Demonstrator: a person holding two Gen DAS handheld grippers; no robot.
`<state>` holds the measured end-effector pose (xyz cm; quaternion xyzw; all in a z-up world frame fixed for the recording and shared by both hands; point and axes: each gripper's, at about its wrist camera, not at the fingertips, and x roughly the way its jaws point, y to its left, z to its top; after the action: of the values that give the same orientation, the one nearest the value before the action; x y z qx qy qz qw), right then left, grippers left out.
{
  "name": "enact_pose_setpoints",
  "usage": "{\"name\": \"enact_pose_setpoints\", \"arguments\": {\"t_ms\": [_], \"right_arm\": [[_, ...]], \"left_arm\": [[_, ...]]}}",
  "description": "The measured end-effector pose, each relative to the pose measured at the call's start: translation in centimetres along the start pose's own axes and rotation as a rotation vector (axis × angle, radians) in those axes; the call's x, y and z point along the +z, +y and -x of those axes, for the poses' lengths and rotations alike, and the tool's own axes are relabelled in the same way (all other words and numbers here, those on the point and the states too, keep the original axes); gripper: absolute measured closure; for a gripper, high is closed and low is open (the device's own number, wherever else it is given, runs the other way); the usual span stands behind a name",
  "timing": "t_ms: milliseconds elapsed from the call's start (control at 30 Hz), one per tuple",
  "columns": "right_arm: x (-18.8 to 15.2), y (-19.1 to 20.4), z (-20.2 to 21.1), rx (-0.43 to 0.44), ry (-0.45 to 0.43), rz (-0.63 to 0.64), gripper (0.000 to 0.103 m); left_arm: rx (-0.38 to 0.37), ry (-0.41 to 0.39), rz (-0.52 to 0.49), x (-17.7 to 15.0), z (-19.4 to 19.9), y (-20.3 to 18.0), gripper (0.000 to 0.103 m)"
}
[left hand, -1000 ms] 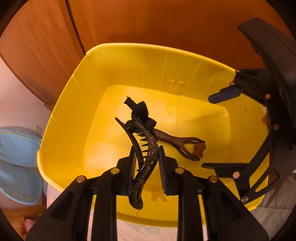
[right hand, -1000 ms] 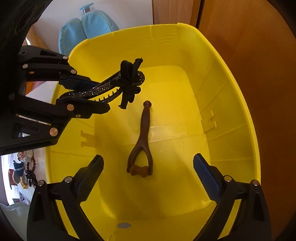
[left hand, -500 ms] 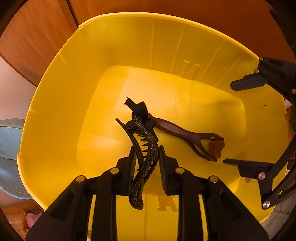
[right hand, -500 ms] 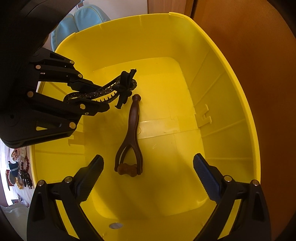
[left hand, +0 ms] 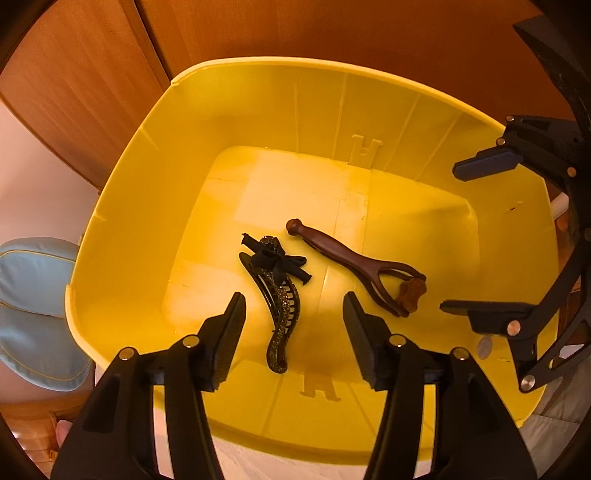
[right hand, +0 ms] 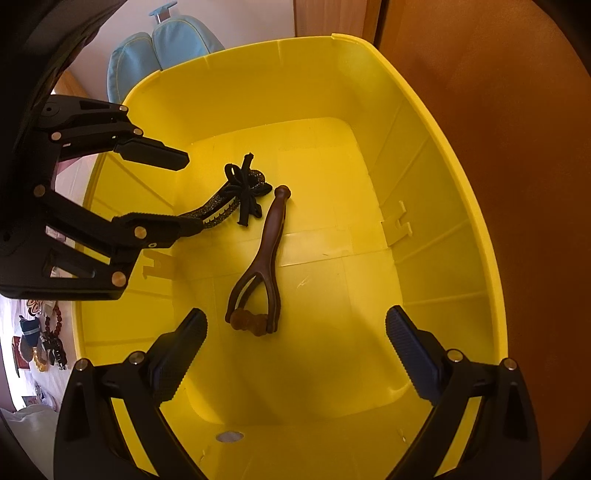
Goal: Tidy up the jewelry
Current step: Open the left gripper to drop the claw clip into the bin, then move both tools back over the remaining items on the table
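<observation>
A black rhinestone hair clip with a bow (left hand: 277, 295) lies on the floor of the yellow bin (left hand: 155, 206); it also shows in the right wrist view (right hand: 236, 201). A brown hair clip (left hand: 354, 269) lies beside it, also in the right wrist view (right hand: 262, 266). My left gripper (left hand: 293, 325) is open and empty just above the black clip, and shows in the right wrist view (right hand: 184, 192). My right gripper (right hand: 295, 350) is open and empty above the bin's near end, and shows in the left wrist view (left hand: 469, 236).
The yellow bin (right hand: 461, 206) stands against wooden cabinet panels (left hand: 332, 33). A light blue cushion (left hand: 33, 310) lies left of the bin. Several loose jewelry pieces (right hand: 40, 343) lie on a white surface outside the bin.
My left gripper has opened and let go of the black clip, which now lies on the bin floor. The left gripper has drawn back and up a little.
</observation>
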<state>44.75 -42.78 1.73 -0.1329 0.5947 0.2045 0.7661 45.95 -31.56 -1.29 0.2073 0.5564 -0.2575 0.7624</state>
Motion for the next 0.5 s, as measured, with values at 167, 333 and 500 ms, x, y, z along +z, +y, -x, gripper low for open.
{"name": "enact_pose_setpoints", "arguments": {"t_ms": [167,333,500], "right_arm": [[-1.1,0.6,2.7,0.006,-0.065,0.018,0.005],[-2.4,2.1,6.1,0.031,-0.142,0.061,0.005],[-4.1,5.1,8.7,0.094,-0.188,0.148,0.005]], "left_arm": [[-0.039,-0.031,0.037,-1.6,3.7,-1.4,0.024],[-0.028,-0.102,0.096,-5.2,8.1,-2.7,0.020],[0.029,-0.117,0.235,-10.8,10.5,-3.4,0.019]]}}
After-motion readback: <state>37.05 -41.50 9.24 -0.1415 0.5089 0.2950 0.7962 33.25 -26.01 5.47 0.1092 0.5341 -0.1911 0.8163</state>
